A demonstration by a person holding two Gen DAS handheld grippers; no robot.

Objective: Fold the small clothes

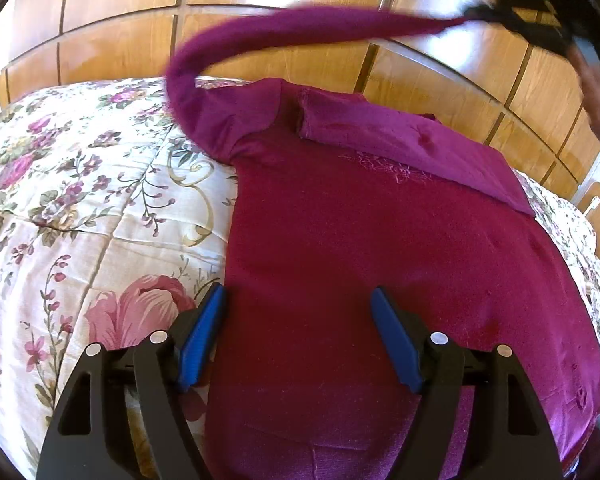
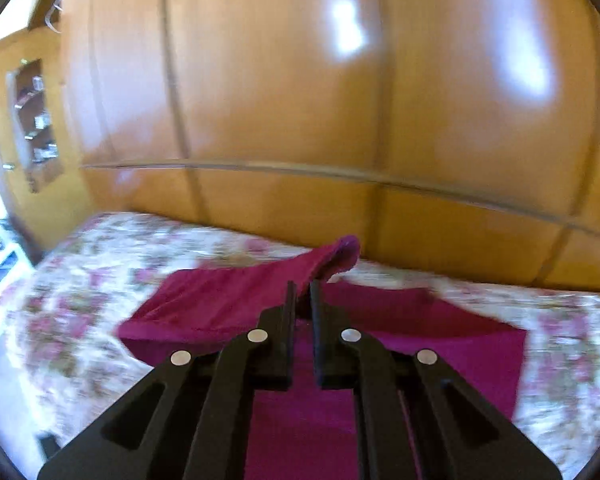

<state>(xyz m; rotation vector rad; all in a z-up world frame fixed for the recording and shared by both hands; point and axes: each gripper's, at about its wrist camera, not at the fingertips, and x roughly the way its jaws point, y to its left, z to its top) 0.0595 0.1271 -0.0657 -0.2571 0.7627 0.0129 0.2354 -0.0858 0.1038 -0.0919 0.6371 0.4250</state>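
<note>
**Sleeve lifted off the bed, body of the sweater lying flat**

Spread on the floral quilt (image 1: 80, 208) of the bed: a magenta sweater (image 1: 360, 260), hem near, neck far, close to the wooden wall panels (image 1: 112, 52). One sleeve folded across the chest at the far right, lying flat. The other sleeve (image 1: 284, 30) raised from the far left shoulder and strung through the air toward the upper right, blurred along its length.

Right tool (image 2: 303, 286): jaws drawn almost together, pinching the cuff end of that raised sleeve, a fold of magenta cloth poking out past the fingertips. Seen from the left wrist as a dark, smeared shape at the far right corner, a hand (image 1: 598, 92) probably behind it, though too blurred to be sure.

Left tool (image 1: 298, 300): jaws spread wide, blue pads (image 1: 202, 336) apart, gripping nothing. Poised near the hem, left pad at the sweater's left edge beside the quilt, right pad over the magenta cloth. Touching the fabric or just above it: cannot tell.
</note>
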